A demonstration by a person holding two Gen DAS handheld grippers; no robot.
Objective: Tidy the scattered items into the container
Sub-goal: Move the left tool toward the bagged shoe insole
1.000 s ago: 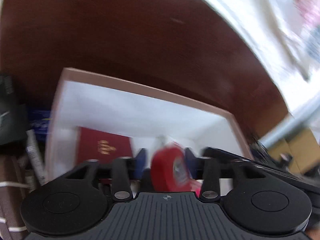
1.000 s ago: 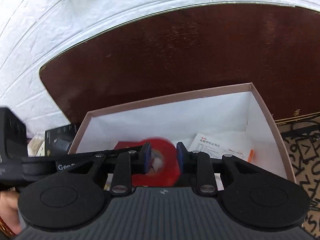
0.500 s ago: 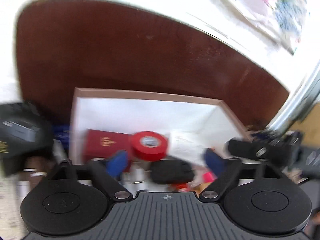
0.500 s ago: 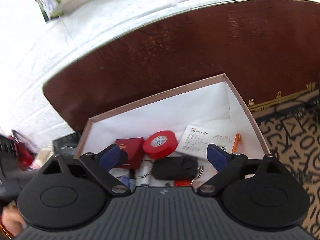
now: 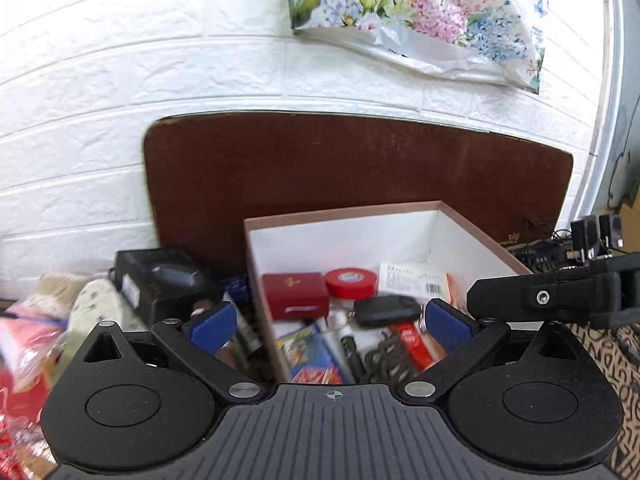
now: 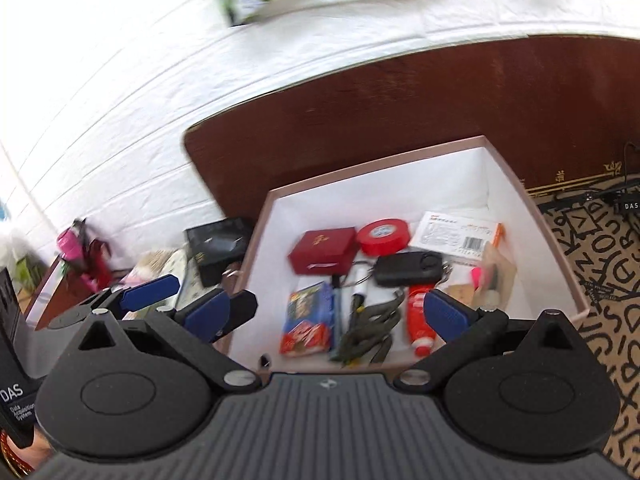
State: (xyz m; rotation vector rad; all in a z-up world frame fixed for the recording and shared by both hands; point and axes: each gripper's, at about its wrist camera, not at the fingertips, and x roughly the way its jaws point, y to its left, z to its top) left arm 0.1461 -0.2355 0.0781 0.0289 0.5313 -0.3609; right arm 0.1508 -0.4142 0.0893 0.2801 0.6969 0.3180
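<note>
Red tape roll lies flat inside box, between red case and paper packet. Left gripper and right gripper: both spread wide, empty, above near rim.

A pink-rimmed, white-lined box sits open against a dark wooden board. Inside lie a red tape roll flat beside a red case, a black key fob just in front, a white barcoded packet and a blue packet.
</note>
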